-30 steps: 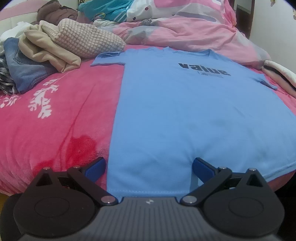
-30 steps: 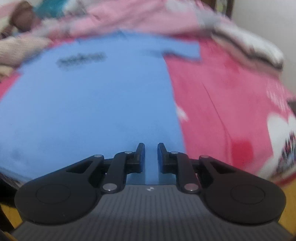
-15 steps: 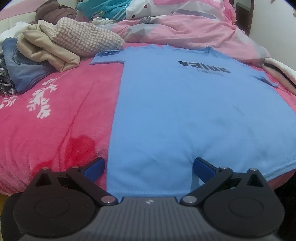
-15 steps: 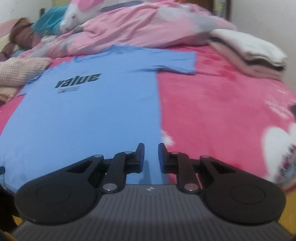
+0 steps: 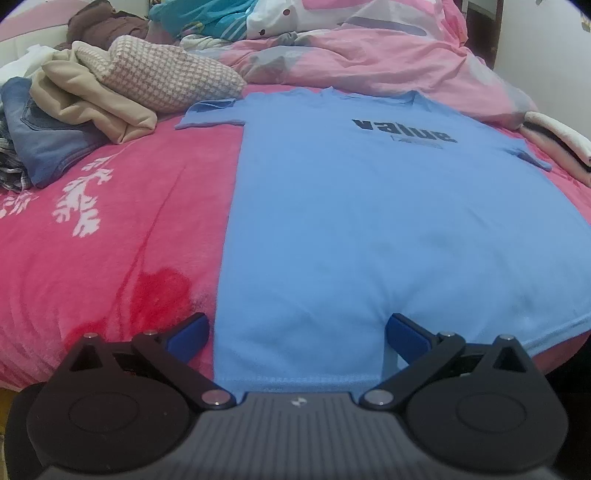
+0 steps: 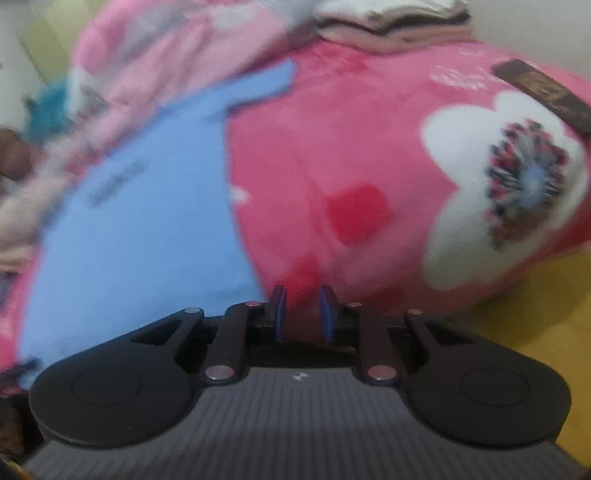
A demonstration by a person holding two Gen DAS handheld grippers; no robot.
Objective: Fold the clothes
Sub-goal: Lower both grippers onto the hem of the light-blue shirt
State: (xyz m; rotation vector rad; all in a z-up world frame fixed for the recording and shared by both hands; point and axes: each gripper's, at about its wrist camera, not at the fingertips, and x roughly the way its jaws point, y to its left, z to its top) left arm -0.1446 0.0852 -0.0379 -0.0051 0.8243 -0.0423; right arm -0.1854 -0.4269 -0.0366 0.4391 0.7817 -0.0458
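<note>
Left tool (image 5: pixel 297 330): jaws spread wide, straddling the near hem of the blue T-shirt (image 5: pixel 369 229) at 6 o'clock, gripping nothing.

Right tool (image 6: pixel 302 310): jaws drawn narrow with a small gap, nothing between them. It sits over the pink blanket (image 6: pixel 351 166), just right of the shirt's side edge. This view is motion-blurred.

The T-shirt lies flat and face-up on the bed, hem toward the camera, collar at 12 o'clock, both sleeves spread, print visible. No fold shows in it.

Step in hand, as judged: the shirt is laid out for folding and the left tool is set to take the hem. The next move calls for closing on the hem corner without catching the blanket beneath, and a matching grip from the right tool, which stands off the cloth.

Further off: a loose clothes pile (image 5: pixel 110 96) at 10 o'clock in the left view; a crumpled pink duvet (image 5: pixel 369 62) at 12; a folded stack (image 6: pixel 391 22) at 12 o'clock in the right view.

Containers: none visible.
</note>
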